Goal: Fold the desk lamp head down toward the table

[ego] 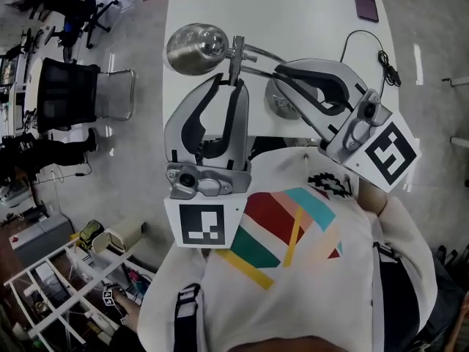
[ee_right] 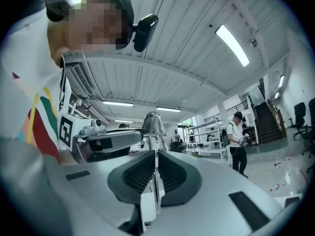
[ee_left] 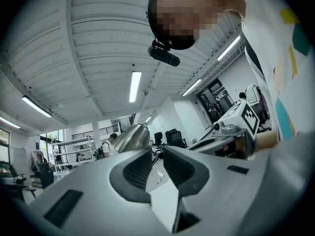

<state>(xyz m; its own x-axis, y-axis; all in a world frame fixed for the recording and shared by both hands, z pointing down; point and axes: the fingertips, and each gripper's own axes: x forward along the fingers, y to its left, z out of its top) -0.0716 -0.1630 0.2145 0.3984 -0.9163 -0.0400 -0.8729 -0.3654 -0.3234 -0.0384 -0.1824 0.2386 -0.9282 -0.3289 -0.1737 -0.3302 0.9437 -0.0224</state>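
Observation:
A chrome desk lamp stands on the white table, its dome head at the left and its round base to the right, joined by thin metal arm rods. My left gripper reaches in from below, and its jaws hold the neck joint just behind the head. In the left gripper view the lamp head rises just beyond the left gripper. My right gripper comes in from the right, shut on the arm rods. A rod runs between the pads of the right gripper, with the lamp head above.
A dark phone lies at the table's far right corner, and a black cable trails along the right side. A black office chair stands on the floor to the left. A person stands farther off in the room.

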